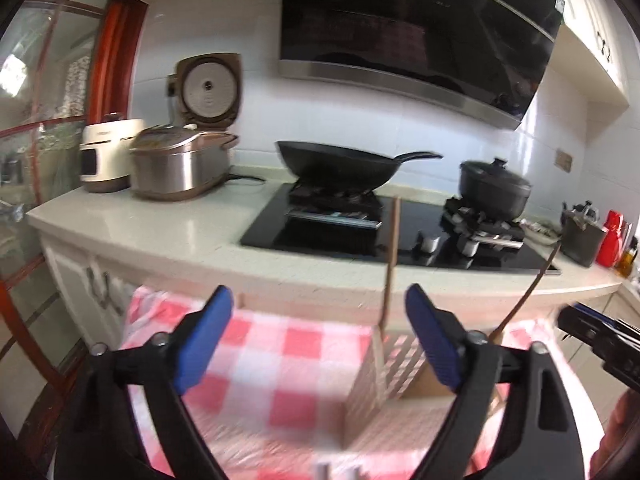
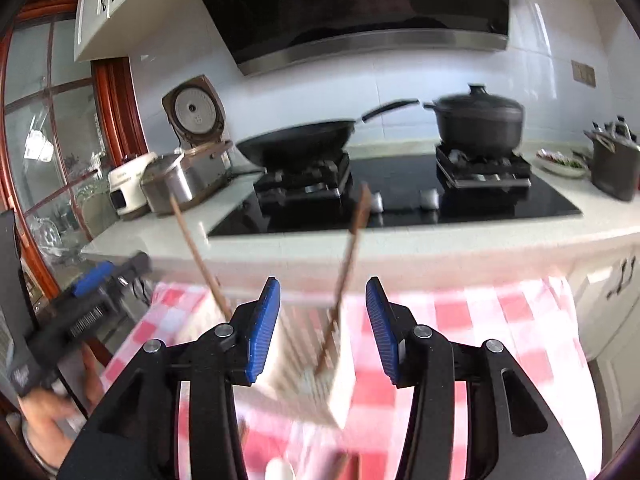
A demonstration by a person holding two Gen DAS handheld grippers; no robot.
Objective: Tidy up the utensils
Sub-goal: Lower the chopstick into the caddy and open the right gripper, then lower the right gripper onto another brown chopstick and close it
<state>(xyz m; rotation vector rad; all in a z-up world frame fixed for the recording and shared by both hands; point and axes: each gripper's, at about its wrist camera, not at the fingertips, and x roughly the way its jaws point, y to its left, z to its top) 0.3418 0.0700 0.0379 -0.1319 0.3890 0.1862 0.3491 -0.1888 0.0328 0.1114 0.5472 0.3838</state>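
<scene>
Left wrist view: the left gripper hangs over a table draped in a red-and-white checked cloth, its blue pads spread wide and gripping nothing. Just ahead, toward the right pad, stands a white slatted utensil holder. Two thin brown wooden utensils rise out of it: one nearly upright, the other leaning right. Beyond the table runs a pale kitchen counter with a black cooktop, a wok and a lidded pot. The right gripper shows at the right edge, blurred.

Right wrist view: the right gripper is released too, its jaws partly parted with empty air between the pads. The holder sits directly ahead between the fingers, blurred. One wooden utensil stands in it, its flat top just above the gap; the second leans left. The left gripper appears at the left edge, held by a hand.

Both sticks appear to be dropped into the holder. To finish the step well, draw each gripper back clear of the leaning handles so neither is knocked, and check the light holder does not tip.
</scene>
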